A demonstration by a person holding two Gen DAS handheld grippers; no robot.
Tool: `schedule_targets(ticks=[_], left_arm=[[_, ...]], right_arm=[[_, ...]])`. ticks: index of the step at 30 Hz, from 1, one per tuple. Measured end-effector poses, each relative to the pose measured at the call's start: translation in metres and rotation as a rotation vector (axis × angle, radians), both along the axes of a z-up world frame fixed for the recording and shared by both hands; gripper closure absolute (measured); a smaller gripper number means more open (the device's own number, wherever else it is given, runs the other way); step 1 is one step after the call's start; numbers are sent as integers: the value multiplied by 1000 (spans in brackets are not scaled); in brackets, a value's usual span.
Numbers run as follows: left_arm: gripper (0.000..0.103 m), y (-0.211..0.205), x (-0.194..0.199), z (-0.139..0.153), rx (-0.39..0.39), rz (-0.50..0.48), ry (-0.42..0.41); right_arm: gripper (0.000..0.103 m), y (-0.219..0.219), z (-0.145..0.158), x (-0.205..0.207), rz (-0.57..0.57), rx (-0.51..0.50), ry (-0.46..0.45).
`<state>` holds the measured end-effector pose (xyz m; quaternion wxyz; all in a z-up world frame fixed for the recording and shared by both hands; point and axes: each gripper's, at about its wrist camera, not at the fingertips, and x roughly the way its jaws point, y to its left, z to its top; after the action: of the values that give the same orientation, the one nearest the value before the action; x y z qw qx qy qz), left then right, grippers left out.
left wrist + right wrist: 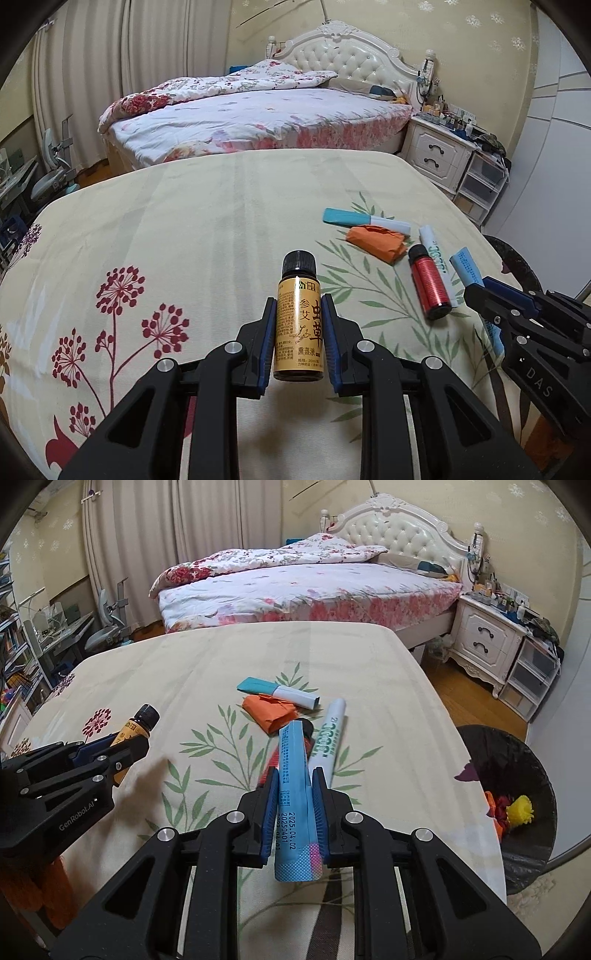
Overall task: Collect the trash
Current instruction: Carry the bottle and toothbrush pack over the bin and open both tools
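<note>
Room: bedroom, with a bed (255, 118) and white nightstand (437, 149) beyond the surface.
Surface: cream cloth (184, 221) printed with red flowers and green leaves, covering the surface.
Landmark: orange paper (376, 242), crumpled, lying on the cloth.
Left claw (300, 332): pinching a yellow bottle (298, 325) by its sides, black cap pointing away from the camera (label in Chinese characters); bottle lifted clear of the cloth, near and left of the orange paper.
Right claw (295, 808): pinching a blue sachet (293, 797), printed with dates, which sticks out both ends of the pads; held above the cloth, nearer the camera than the orange paper.
Red bottle (430, 282): lying on the cloth just right of the orange paper, black cap toward it.
White tube (437, 258): green lettering, lying alongside the red bottle on the side away from the orange paper.
Teal packet (277, 692): teal-and-white, lying just behind the orange paper, touching it.
Bin (517, 771): black-lined, on the floor off the surface's right edge, well right of the orange paper; red, orange and yellow scraps inside.
</note>
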<state>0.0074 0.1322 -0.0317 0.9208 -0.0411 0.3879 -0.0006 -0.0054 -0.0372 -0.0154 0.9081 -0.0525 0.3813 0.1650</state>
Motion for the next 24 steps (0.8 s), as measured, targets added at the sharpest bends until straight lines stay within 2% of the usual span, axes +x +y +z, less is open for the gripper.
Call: schedule_targets(ticks=[11,24], left_arm=[[78,-44,11,12,1,-70,-36],[78,-127,45,23,-9,-225,-98]], right_arm=[[85,-49,7,2,-99,19,-31],[85,-144,22,22,-329,34,-102]])
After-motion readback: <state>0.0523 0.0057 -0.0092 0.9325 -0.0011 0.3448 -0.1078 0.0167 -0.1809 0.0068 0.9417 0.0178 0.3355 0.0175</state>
